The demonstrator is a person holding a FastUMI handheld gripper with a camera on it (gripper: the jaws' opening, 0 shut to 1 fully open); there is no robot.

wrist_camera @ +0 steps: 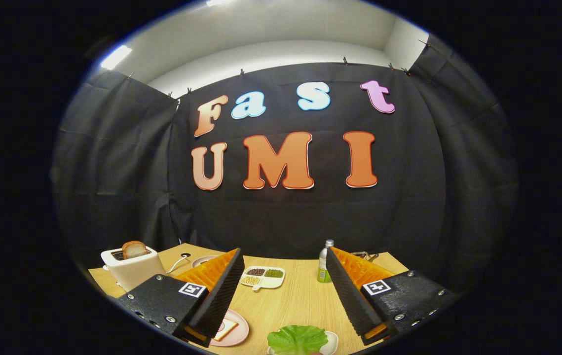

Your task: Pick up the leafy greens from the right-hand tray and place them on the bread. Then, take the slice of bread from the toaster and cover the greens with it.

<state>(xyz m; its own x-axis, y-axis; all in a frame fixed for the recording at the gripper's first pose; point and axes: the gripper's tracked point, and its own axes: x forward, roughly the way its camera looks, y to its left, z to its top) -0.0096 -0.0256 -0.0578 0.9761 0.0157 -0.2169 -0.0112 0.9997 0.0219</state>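
Gripper view: wooden table (290,301), then a white toaster (130,268) left of the jaws with a bread slice (134,249) standing in it. Gripper (281,276) jaws apart, holding nothing. Leafy greens (297,339) lie between them on a small tray (331,342); a plate (239,331) holds bread (225,329).

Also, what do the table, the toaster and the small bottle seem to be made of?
Table: light wood or wood-look laminate, matte, with visible straight grain. Toaster: smooth white body, probably plastic or painted metal. Bottle: likely clear plastic with a pale cap and green contents. The hand-held gripper is open above the table.
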